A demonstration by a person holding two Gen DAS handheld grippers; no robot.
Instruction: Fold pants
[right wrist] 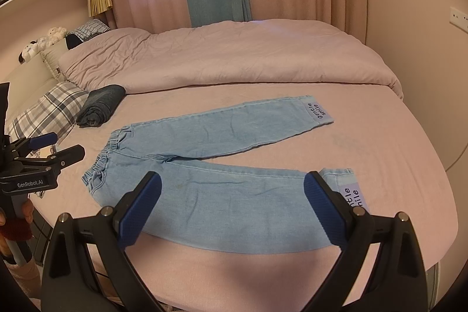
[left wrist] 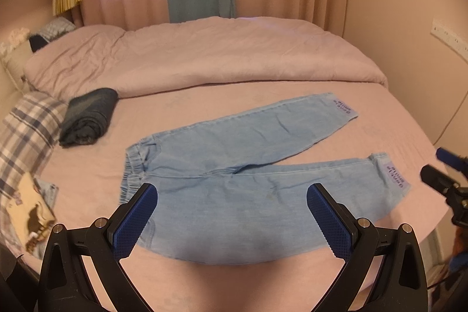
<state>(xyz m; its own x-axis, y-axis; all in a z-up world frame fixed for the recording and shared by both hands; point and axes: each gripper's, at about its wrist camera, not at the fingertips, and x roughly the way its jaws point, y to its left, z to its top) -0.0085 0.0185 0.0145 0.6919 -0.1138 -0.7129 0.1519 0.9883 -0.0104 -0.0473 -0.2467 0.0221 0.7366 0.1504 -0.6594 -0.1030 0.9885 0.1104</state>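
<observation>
Light blue denim pants [left wrist: 234,154] lie flat on the pink bed, waistband to the left, both legs spread to the right in a V. They show the same way in the right wrist view [right wrist: 210,154]. My left gripper [left wrist: 232,195] is open and empty, above the near leg close to the waistband; it also shows at the left edge of the right wrist view [right wrist: 63,148]. My right gripper [right wrist: 232,186] is open and empty, above the near leg toward its cuff; its tips show at the right edge of the left wrist view [left wrist: 438,165].
A rolled dark denim garment [left wrist: 87,116] lies left of the pants, beside a plaid pillow [left wrist: 26,130]. A bunched pink duvet [left wrist: 204,57] covers the far half of the bed. A printed cloth [left wrist: 32,212] lies at the near left. Curtains hang behind.
</observation>
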